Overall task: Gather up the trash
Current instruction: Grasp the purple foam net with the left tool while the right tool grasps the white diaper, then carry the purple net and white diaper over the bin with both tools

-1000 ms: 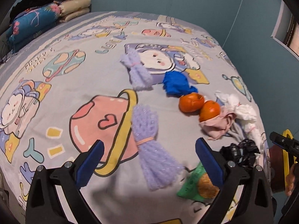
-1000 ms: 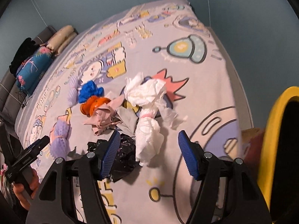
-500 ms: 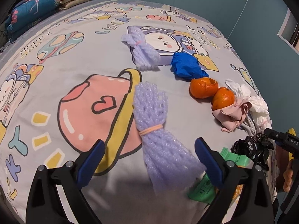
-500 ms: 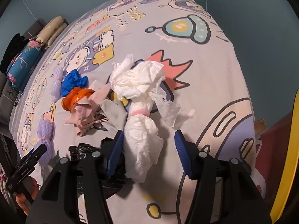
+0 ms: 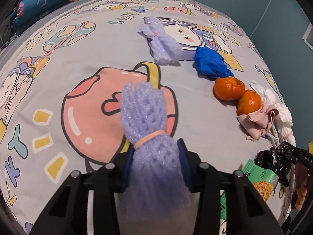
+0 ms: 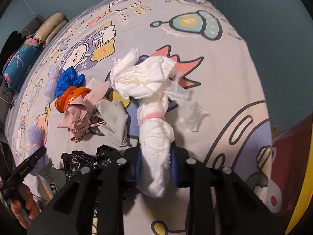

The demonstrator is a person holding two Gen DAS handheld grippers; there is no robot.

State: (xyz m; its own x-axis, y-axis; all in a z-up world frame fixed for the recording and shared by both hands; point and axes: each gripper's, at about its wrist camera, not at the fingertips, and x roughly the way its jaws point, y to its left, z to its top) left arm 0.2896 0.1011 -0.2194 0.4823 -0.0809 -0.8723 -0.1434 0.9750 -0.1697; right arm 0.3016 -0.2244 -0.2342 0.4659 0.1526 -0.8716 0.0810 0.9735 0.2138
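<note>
On my right feed the biggest piece of trash is the crumpled white tissue bundle, cinched at its waist by a pink rubber band, lying on the bed; my right gripper has just been closing, and its jaws now clench the bundle's lower end. On my left feed the lilac foam-net sleeve, tied with a peach rubber band, lies over the pink cartoon print, and my left gripper has likewise just been closing, its jaws grasping the sleeve below the band. A second lilac foam-net sleeve rests farther up the bed, just beside a scrunched blue plastic glove. Next come two orange mandarin peels touching each other, a wadded pale pink cloth, a crumpled black plastic bag and a green snack wrapper. All of it sits on the grey bedsheet with cartoon prints; folded bedding lies at the far end, against teal walls.
</note>
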